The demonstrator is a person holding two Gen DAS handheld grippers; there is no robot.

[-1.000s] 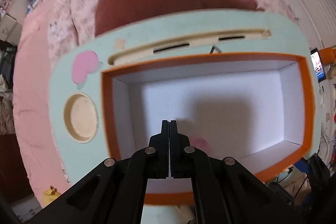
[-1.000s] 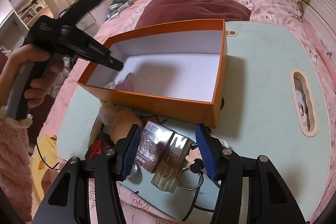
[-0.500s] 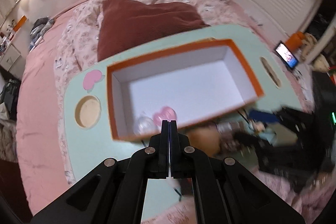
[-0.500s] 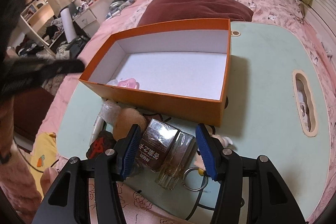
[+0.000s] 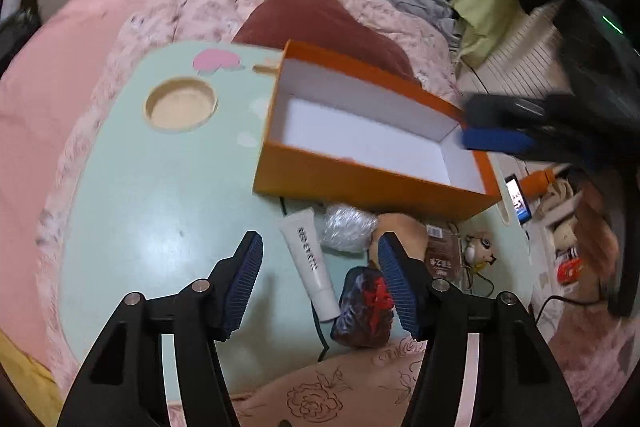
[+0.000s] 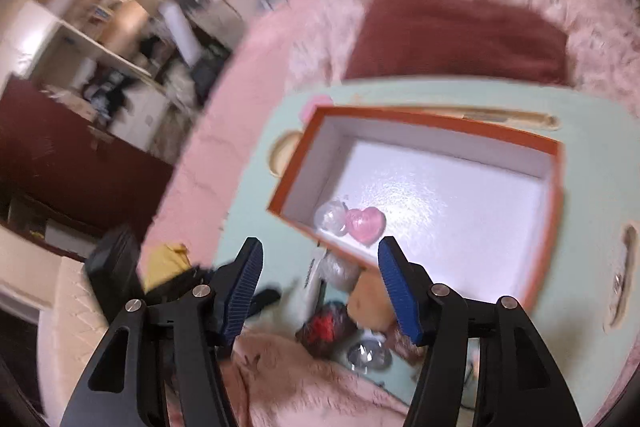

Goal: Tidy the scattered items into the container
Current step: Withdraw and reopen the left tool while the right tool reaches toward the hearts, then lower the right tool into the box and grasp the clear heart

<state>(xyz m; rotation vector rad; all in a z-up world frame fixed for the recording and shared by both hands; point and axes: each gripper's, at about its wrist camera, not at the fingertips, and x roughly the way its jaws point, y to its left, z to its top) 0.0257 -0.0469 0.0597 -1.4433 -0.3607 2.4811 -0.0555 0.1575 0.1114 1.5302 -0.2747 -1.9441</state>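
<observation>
Fingers of both grippers are opening, empty; orange box (image 6: 554,187) holds two trinkets (image 6: 352,221).

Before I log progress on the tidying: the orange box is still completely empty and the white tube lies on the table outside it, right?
Not quite. The orange box is not empty: a pink heart and a clear bauble lie in its near corner, as the right wrist view shows. The white tube does lie on the table outside it.

The left gripper (image 5: 320,281), shut earlier, is opening over the tube (image 5: 310,265); the right gripper (image 6: 320,285) now faces the box (image 6: 554,163), jaws opening.
</observation>
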